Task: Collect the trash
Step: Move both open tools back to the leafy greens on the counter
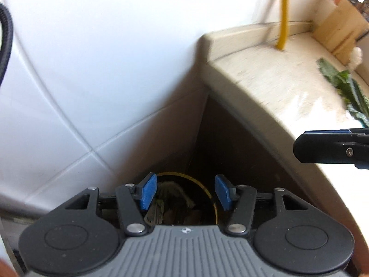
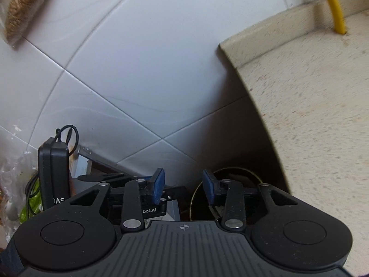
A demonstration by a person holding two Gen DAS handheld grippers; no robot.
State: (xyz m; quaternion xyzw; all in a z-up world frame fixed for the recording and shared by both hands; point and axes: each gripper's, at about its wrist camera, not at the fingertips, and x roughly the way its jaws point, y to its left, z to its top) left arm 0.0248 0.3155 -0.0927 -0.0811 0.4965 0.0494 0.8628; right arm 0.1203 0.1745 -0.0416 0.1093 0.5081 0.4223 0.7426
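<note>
Left gripper [image 1: 186,191] released, empty, poised over yellow-rimmed trash bin [image 1: 208,190] below table [image 1: 276,85] edge; scraps inside. Right gripper [image 2: 183,185] also released, empty. Leafy greens [image 1: 346,87] lie on table.

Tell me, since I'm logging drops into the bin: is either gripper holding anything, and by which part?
Nothing is held. The left gripper is open above the round yellow-rimmed trash bin, with nothing between its blue pads. The right gripper is open and empty too.
</note>
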